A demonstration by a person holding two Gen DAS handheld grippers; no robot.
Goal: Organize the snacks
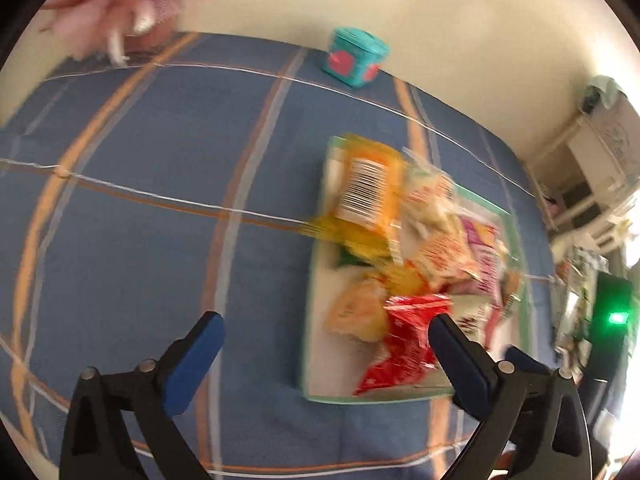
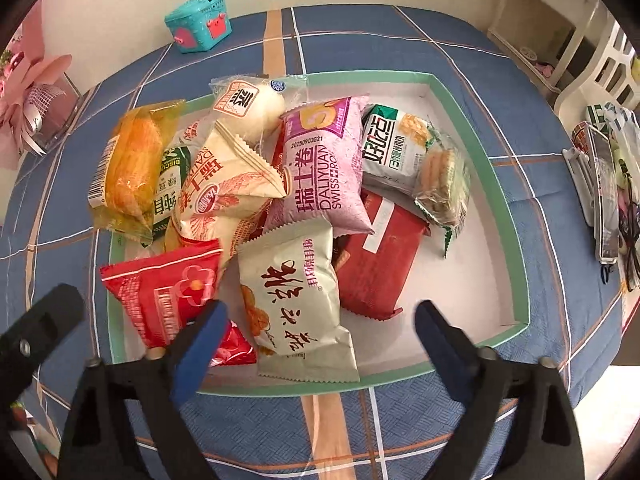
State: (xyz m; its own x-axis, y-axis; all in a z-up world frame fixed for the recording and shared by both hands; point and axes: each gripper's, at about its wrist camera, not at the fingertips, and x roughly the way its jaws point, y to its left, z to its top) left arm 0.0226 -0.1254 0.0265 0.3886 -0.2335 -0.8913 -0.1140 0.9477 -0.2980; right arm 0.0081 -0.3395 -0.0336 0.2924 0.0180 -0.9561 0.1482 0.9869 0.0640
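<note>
Left gripper [image 1: 326, 336], right gripper [image 2: 320, 320]: fingers spread wide, holding nothing.

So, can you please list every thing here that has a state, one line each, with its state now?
Left gripper: open, holding nothing.
Right gripper: open, holding nothing, above the tray's near edge.
Tray: uncovered, right part bare.
Snack packets: sealed, piled in the tray's left and middle.
Orange packet: lying over the tray's left rim.
Teal box: lid shut, on the cloth.
</note>
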